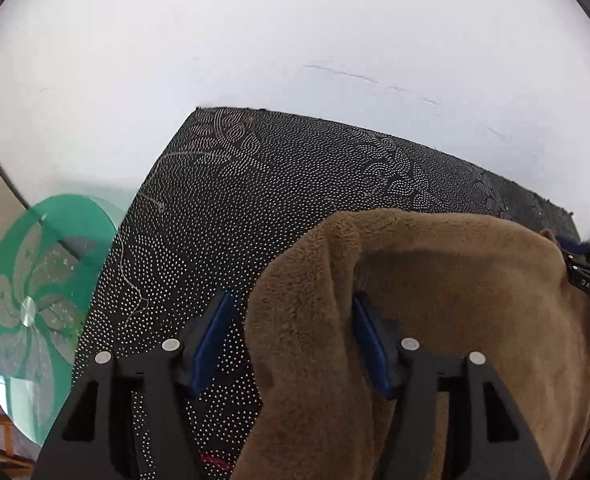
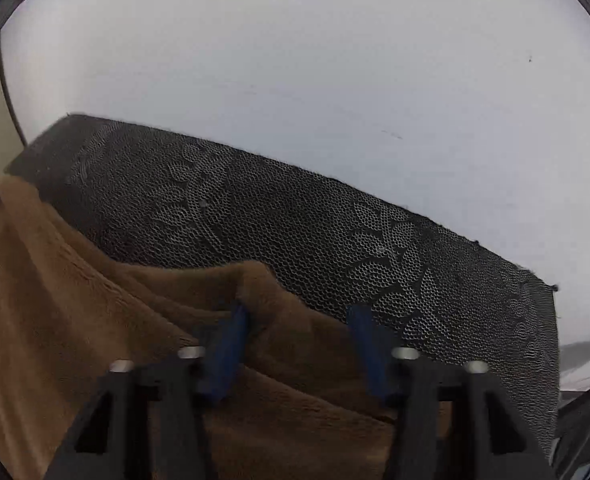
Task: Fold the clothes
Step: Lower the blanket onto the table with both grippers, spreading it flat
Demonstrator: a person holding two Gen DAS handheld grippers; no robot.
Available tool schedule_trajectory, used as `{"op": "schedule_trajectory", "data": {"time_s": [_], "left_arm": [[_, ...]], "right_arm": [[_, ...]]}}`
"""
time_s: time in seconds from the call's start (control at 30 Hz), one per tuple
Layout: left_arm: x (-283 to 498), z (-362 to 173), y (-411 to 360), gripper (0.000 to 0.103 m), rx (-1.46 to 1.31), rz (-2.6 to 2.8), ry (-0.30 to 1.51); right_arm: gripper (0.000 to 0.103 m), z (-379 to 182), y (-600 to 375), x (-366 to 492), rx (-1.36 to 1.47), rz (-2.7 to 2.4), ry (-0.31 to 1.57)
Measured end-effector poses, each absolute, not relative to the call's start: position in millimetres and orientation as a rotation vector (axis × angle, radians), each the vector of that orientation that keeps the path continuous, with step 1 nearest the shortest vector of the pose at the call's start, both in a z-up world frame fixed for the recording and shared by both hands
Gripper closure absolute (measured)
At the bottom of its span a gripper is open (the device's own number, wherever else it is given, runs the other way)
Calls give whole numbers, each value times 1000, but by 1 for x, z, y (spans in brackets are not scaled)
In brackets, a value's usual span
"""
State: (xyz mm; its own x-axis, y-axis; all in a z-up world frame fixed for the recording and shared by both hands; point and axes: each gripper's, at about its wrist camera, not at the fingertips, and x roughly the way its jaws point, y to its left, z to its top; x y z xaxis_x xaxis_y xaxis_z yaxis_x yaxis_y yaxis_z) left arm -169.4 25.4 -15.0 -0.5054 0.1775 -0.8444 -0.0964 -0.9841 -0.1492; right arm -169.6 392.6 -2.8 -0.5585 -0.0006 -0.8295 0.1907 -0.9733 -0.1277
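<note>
Brown plush fleece garment (image 1: 435, 320) fills the lower right of the left wrist view and the lower left of the right wrist view (image 2: 95, 300), lying rumpled on a black lace-patterned mat (image 1: 235, 200).

Left gripper (image 1: 291, 340), bottom centre of its frame: blue-padded fingers (image 1: 211, 344) stand apart, straddling a raised edge of the fleece. Pads look clear of the cloth on the left side; not clamped. Likely placed so to pinch that edge for a fold.

Right gripper (image 2: 299, 344), bottom centre of its frame, blurred: fingers apart, a peaked fold of fleece between them, no visible press on it. Judged ready to take the opposite edge, so both ends can be raised together.

Fleece: thick, soft pile, tan-brown, ridged with loose folds; not yet flat or squared.

Further off: mat (image 2: 335, 240) spreads over a white tabletop (image 1: 255, 40). Green glass disc (image 1: 35, 300) at lower left edge.
</note>
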Motion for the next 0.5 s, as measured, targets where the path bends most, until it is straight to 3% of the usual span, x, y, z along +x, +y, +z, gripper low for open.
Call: {"op": "schedule_trajectory", "data": {"time_s": [0.13,0.17,0.3,0.43,0.5], "left_arm": [[-160,-4,29,38,-1368,2762,-54],[-155,2,35,38,-1319,2793,-1],[-143,12,56,38,-1236,2798,162],[-151,6,47,38,-1336,2654,0],[-151,4,44,38,-1358,2688,28]], "right_arm": [[89,27,392,-160,1192,-2929,366],[103,38,396,-160,1139,-3001,341],[103,46,405,-173,1156,-3033,283],[103,28,418,-176,1269,-2891,91],[103,20,423,-171,1321,-2841,21]]}}
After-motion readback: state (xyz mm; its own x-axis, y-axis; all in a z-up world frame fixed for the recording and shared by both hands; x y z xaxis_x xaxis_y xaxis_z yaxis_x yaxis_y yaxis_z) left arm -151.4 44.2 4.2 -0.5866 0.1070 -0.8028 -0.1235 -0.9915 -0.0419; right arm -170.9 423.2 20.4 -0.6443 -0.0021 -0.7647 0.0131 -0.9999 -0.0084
